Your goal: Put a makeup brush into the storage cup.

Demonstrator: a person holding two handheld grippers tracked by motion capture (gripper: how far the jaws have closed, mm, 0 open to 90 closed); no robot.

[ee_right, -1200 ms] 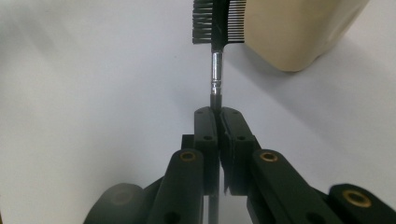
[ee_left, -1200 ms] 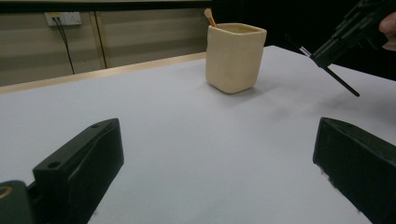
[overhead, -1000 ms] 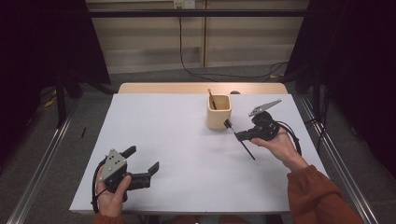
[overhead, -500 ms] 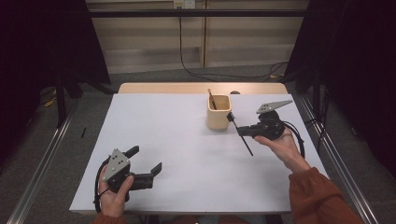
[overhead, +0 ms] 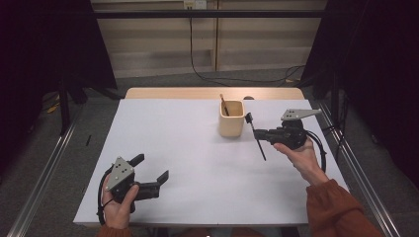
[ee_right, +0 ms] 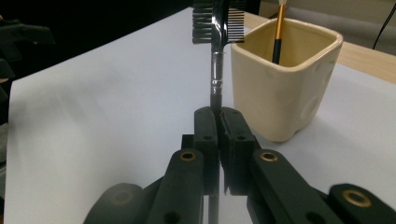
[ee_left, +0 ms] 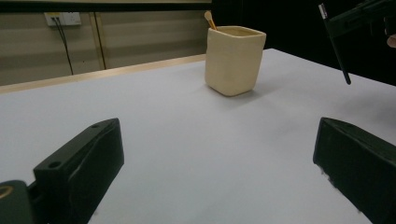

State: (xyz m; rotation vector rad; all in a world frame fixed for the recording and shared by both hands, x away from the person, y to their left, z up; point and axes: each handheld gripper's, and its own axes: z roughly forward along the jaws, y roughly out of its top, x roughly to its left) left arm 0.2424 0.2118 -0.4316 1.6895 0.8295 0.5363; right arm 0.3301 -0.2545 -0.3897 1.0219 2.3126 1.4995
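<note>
2 grippers: both over the white table [overhead: 173,128].
Left gripper [overhead: 150,172]: jaws wide apart, nothing between them, parked near the front edge.
Cup [overhead: 231,118]: cream, holds 1 gold-handled brush [overhead: 224,105]; its tip is hidden.
Right gripper [overhead: 256,134]: clamped on the black comb brush [overhead: 255,134], just right of the cup.
Change: brush has swung from slanted towards upright, comb end up; judged ready for dropping in.

The person's left hand [overhead: 117,207] rests low at the near left, holding the left gripper [overhead: 150,174] with its fingers [ee_left: 79,163] spread wide apart. The right hand [overhead: 301,155], its forearm in an orange sleeve, holds the right gripper [overhead: 257,134] raised and level, fingers [ee_right: 208,126] pressed together.
</note>
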